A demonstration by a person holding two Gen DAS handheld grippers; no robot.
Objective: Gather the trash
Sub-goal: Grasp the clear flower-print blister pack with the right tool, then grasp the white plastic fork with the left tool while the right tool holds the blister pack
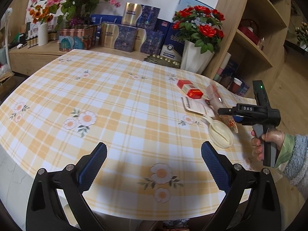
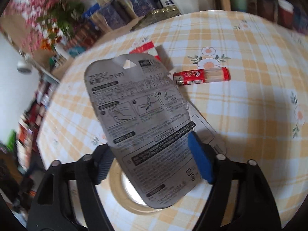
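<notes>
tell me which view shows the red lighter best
The right wrist view: the red plastic lighter lies fully exposed on the yellow checked tablecloth, beside the grey printed backing card held in the right gripper. In the left wrist view I cannot pick it out among the clutter.

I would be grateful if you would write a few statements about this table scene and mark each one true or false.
1. The right gripper holds a printed packaging card. True.
2. The left gripper is shut on a lighter. False: it is open and holds nothing; it hovers over the checked tablecloth.
3. A red lighter lies on the tablecloth beyond the card. True.
4. A roll of tape stands upright on its edge. False: it lies flat on the table, under the card.
5. The pot of red roses stands in the middle of the table. False: it stands at the far edge, by the wooden shelf.
</notes>
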